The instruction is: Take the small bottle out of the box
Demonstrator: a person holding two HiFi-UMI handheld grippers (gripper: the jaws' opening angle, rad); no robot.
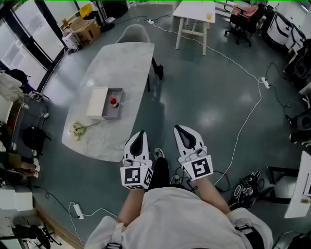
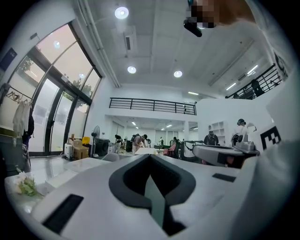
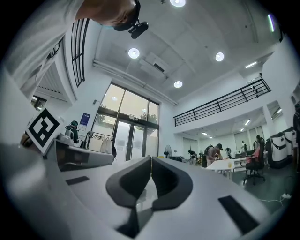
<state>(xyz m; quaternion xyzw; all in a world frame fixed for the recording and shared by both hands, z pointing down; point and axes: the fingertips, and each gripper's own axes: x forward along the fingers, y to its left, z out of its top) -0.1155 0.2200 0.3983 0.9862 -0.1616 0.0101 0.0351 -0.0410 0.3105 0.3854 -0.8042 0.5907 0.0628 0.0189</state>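
In the head view a grey open box (image 1: 116, 113) lies on the long marble table (image 1: 124, 63), its white lid (image 1: 97, 101) beside it on the left. A small bottle with a red cap (image 1: 113, 101) stands inside the box. My left gripper (image 1: 141, 133) and right gripper (image 1: 178, 128) are held close to my body, off the table's near end, well short of the box. Both point forward with their jaws shut and nothing between them. The left gripper (image 2: 150, 155) and right gripper (image 3: 151, 158) views look out level across the hall, tips touching.
A sprig of flowers (image 1: 79, 129) lies on the table's near left corner. A grey chair (image 1: 134, 34) stands at the table's far end, a white table (image 1: 195, 14) beyond it. A white cable (image 1: 243, 121) and a power strip (image 1: 77, 210) lie on the floor. People stand far off.
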